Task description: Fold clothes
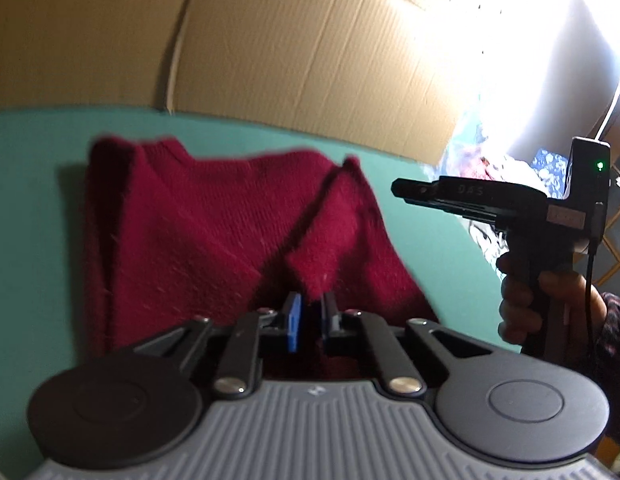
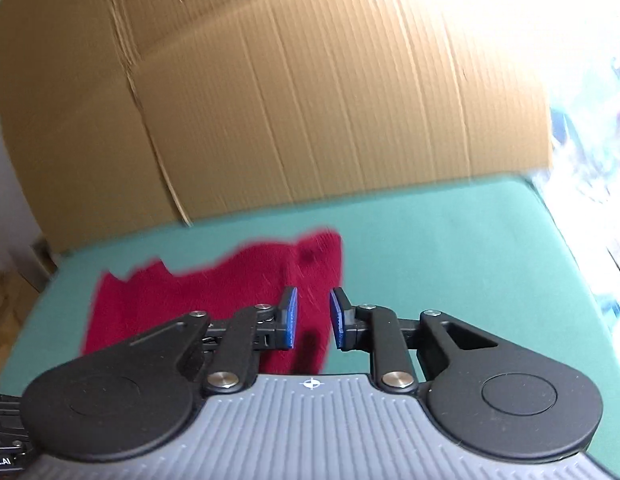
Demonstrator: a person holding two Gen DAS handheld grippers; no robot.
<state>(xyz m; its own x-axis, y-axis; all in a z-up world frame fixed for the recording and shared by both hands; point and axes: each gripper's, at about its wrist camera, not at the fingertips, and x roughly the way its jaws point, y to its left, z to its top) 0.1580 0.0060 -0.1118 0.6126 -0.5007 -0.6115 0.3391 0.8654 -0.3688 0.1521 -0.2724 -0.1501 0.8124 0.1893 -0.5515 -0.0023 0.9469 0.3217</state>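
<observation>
A dark red knitted sweater (image 1: 214, 232) lies partly folded on the green table top (image 1: 38, 200). Its near edge rises in a crease into my left gripper (image 1: 311, 316), which is shut on the fabric between the blue pads. In the left wrist view my right gripper (image 1: 397, 192) hovers to the right of the sweater, above the table, held by a hand (image 1: 521, 300). In the right wrist view the right gripper (image 2: 313, 316) is open with nothing between its fingers, and the sweater (image 2: 214, 292) lies below and to the left of it.
A large cardboard sheet (image 1: 310, 60) stands upright along the table's far edge (image 2: 310, 100). Patterned cloth (image 1: 489, 168) is piled beyond the table's right end under bright glare. Bare green table surface (image 2: 429, 260) stretches right of the sweater.
</observation>
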